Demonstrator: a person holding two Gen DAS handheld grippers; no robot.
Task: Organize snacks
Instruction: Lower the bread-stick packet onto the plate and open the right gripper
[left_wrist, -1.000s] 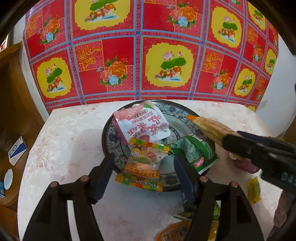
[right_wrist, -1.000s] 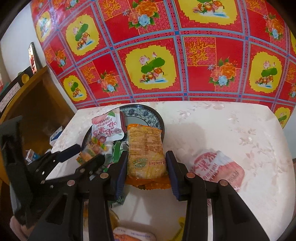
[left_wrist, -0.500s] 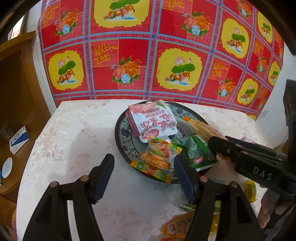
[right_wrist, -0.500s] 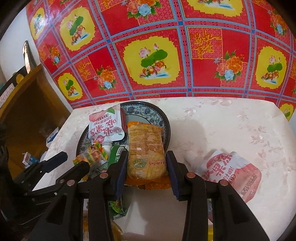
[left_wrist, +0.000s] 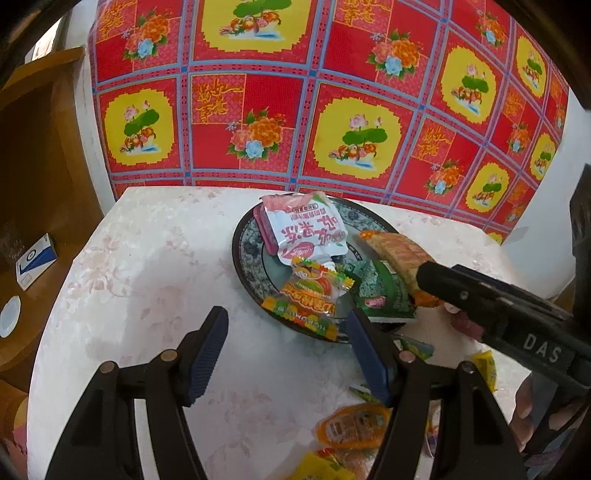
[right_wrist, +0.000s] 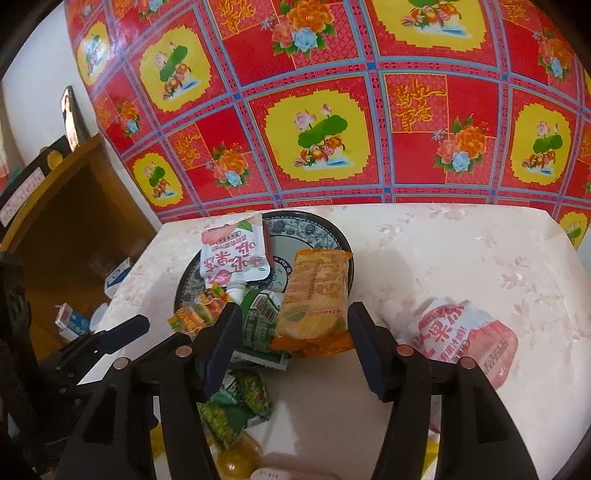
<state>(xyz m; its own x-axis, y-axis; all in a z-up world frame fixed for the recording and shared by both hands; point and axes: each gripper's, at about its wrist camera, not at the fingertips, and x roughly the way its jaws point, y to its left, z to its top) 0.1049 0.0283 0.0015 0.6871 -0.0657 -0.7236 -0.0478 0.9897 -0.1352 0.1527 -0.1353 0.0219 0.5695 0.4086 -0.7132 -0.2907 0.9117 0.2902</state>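
A dark patterned plate (left_wrist: 243, 254) (right_wrist: 317, 229) sits on the pale table and holds a white-pink pouch (left_wrist: 310, 229) (right_wrist: 232, 254), a colourful candy pack (left_wrist: 310, 299) and a green packet (left_wrist: 384, 295) (right_wrist: 258, 317). An orange snack pack (right_wrist: 317, 299) (left_wrist: 399, 247) lies over the plate's right rim. My right gripper (right_wrist: 293, 345) is open, its jaws apart on either side of the pack's near end. My left gripper (left_wrist: 288, 354) is open and empty, over the table just in front of the plate.
A red-white snack bag (right_wrist: 461, 336) lies to the right of the plate. Small green packets (right_wrist: 236, 406), an orange jelly cup (left_wrist: 351, 424) and yellow wrappers (left_wrist: 484, 365) lie near the front edge. A wooden shelf (left_wrist: 33, 184) stands left. A red floral cloth (left_wrist: 332, 110) hangs behind.
My right gripper has opened and let go of the orange pack, which now rests on the plate's rim. My left gripper has drawn back and to the left, away from the plate.
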